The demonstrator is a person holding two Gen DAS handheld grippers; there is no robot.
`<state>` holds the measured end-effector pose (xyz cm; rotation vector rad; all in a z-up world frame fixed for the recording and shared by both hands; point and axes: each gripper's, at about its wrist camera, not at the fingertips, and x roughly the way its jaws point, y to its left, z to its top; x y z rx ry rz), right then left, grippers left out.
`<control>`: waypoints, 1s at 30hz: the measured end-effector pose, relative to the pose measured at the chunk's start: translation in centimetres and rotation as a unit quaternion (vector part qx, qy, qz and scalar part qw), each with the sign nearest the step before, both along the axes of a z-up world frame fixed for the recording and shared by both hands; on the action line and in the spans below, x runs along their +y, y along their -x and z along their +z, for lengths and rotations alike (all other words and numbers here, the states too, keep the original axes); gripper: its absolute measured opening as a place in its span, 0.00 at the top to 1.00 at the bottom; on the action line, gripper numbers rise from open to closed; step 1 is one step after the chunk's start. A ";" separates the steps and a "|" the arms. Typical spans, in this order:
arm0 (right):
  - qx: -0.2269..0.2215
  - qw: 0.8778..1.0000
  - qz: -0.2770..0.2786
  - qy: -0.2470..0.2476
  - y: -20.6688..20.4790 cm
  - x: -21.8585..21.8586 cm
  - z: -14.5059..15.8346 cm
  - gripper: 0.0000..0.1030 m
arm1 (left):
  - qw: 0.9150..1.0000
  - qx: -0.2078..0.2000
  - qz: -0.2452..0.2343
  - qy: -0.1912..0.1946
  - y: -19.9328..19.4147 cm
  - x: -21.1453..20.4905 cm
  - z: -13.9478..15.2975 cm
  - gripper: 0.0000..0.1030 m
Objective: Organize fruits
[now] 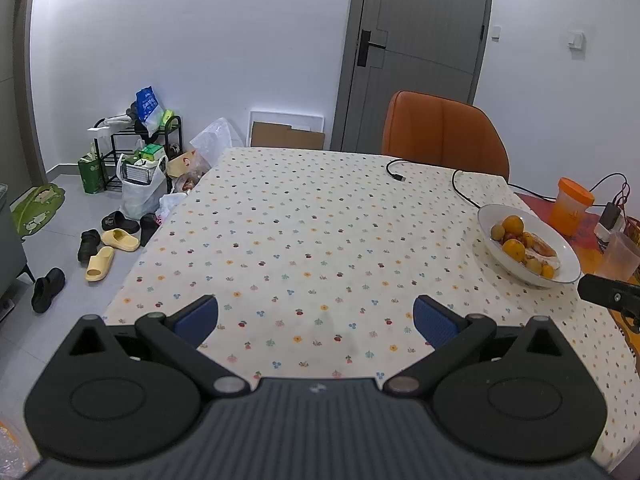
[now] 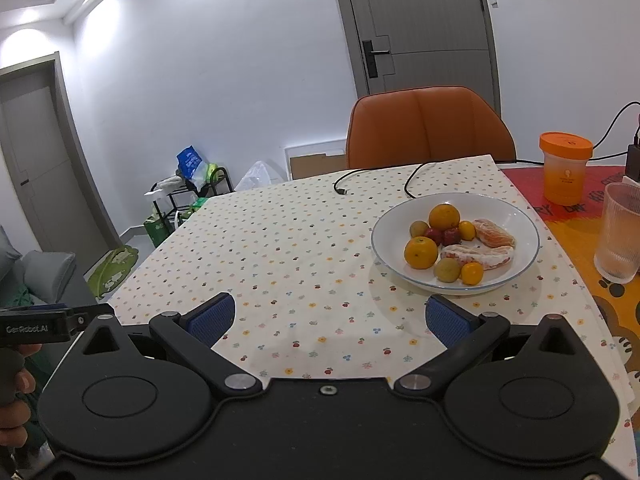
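Observation:
A white bowl (image 2: 516, 216) with a thin blue rim sits on the dotted tablecloth, at the right of both views (image 1: 568, 252). It holds two oranges (image 2: 421, 253), small tangerines, two little red fruits (image 2: 442, 235), greenish round fruits (image 2: 447, 269) and peeled citrus pieces (image 2: 494, 234). My right gripper (image 2: 330, 318) hovers open over the cloth, short of the bowl and a little to its left, holding nothing. Over the near middle of the table my left gripper (image 1: 316, 318) is open too, empty, far left of the bowl.
An orange-lidded cup (image 2: 565, 168) and a ribbed clear glass (image 2: 620, 232) stand right of the bowl. A black cable (image 2: 376, 172) lies across the far cloth. An orange chair (image 2: 430, 132) is behind the table. Shoes and bags (image 1: 108, 240) clutter the floor left.

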<state>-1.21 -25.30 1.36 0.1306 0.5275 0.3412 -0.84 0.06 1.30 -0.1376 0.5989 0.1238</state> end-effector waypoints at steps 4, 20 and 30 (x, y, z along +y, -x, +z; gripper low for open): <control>0.000 1.000 -0.001 -0.001 -0.1 0.0 0.0 0.00 | 1.000 0.001 0.001 0.000 0.0 0.0 0.0 0.00; 0.002 1.000 0.000 0.001 0.0 0.1 -0.2 0.00 | 1.000 0.002 0.000 0.000 0.0 0.0 -0.1 0.00; 0.003 1.000 -0.001 0.001 0.0 0.1 -0.2 0.00 | 1.000 0.003 0.000 0.000 0.0 0.0 -0.2 0.00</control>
